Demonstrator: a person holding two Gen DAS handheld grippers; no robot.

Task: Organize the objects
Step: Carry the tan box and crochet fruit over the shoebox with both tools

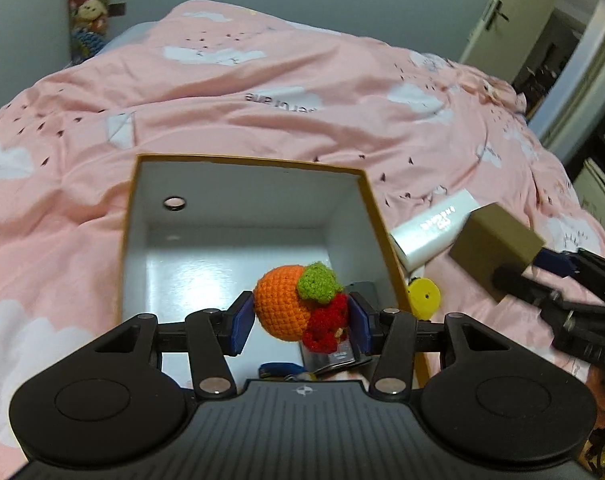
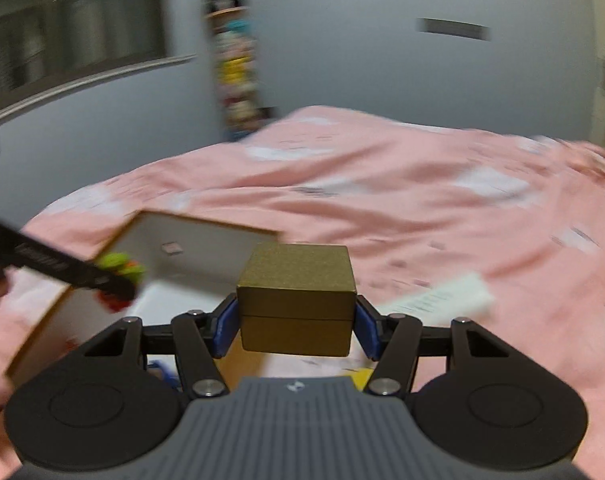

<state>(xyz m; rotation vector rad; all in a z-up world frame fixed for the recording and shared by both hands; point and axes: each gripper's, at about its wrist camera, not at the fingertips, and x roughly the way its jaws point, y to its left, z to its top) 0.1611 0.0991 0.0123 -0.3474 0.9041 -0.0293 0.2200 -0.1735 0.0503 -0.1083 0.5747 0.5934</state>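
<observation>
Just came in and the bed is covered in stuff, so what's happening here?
Someone is tidying small items into an open white-lined box sitting on the pink duvet. The left gripper is closed on a crocheted orange fruit toy, held over the box. The right gripper is clamped on a small gold box, beside the big box's right side. A white carton and a yellow toy lie outside the box.

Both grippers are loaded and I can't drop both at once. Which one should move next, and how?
Probably lower the left gripper and release: its crochet fruit toy hangs over the open storage box. The right gripper holds the gold box beside the rim, not over it.
</observation>
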